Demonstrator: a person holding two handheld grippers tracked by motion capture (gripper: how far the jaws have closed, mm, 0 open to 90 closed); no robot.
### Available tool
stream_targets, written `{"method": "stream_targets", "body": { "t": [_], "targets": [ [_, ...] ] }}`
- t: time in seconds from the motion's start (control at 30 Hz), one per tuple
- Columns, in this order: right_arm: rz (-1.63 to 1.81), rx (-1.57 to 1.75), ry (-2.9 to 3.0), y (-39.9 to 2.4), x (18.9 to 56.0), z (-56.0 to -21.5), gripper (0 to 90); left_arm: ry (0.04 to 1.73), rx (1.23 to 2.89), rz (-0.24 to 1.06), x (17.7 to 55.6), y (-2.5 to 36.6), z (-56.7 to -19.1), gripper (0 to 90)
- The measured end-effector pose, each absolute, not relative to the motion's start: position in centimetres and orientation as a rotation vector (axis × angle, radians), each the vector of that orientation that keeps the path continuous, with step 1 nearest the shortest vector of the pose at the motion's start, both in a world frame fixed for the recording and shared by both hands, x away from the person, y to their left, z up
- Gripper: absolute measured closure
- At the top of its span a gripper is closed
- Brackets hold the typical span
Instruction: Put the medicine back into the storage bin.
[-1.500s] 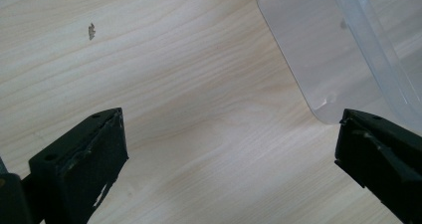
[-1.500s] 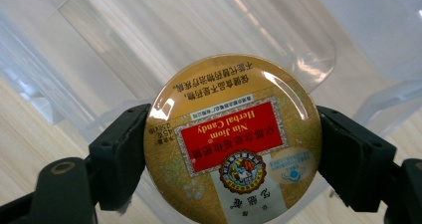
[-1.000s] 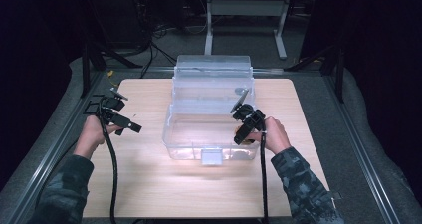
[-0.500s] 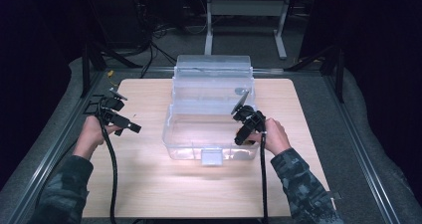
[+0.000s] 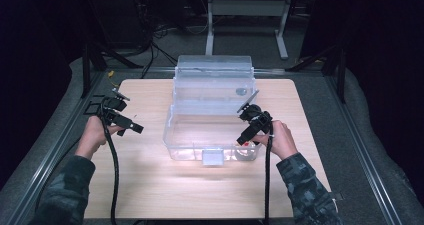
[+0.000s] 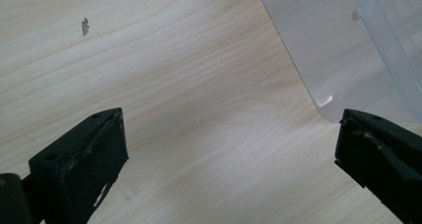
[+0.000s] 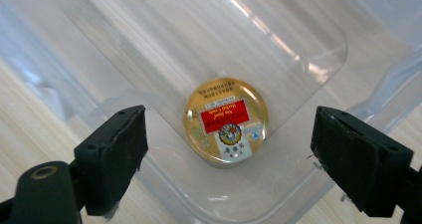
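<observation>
Since a second ago little shifts; right tool (image 7: 226, 149) jaws have just been opening, nothing between | round gold tin with red label (image 7: 226, 119) lies in clear plastic box (image 5: 200, 130), 5 o'clock corner: drop apparently done, lid open | left tool (image 6: 229, 154) wide, empty over counter (image 6: 174, 84) | label unreadable

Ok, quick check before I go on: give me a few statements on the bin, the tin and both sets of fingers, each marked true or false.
1. The round gold tin lies inside the clear plastic bin. True.
2. The right gripper is shut on the tin. False: its fingers stand wide apart above the tin, having just been opening, with nothing gripped.
3. The left gripper hangs open over bare wooden table. True.
4. The bin's lid is closed. False: it stands up at the far side, leaving the bin open.
5. The tin sits in the bin's far left corner. False: it sits in the near right corner.
</observation>
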State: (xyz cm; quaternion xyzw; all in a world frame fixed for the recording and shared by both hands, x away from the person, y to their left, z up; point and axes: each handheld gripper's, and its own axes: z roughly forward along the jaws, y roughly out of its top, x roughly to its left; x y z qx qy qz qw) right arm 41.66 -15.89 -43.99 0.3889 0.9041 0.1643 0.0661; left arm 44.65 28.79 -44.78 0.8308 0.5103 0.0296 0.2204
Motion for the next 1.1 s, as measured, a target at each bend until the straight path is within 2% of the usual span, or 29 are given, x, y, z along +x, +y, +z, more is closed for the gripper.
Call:
{"method": "stream_targets", "body": {
  "t": [0.2,0.6,0.83,0.93,1.1],
  "targets": [
    [0.654,1.143,2.683,-16.9,40.4,-42.9,14.1,1.399,2.281,0.091,45.0,28.4,-44.0,0.1],
    [0.784,1.112,2.639,-18.1,38.5,-42.5,15.2,1.315,2.273,0.171,46.3,25.6,-40.1,0.2],
    [0.802,1.097,2.648,-18.3,38.1,-42.8,15.9,1.258,2.262,0.205,48.2,23.6,-38.7,1.1],
    [0.802,1.098,2.655,-18.3,38.1,-43.0,16.1,1.197,2.249,0.194,49.1,22.5,-38.2,4.3],
    [0.796,1.106,2.658,-18.3,38.2,-43.3,16.3,1.149,2.267,0.201,50.6,20.3,-37.3,3.0]
  ]
}}
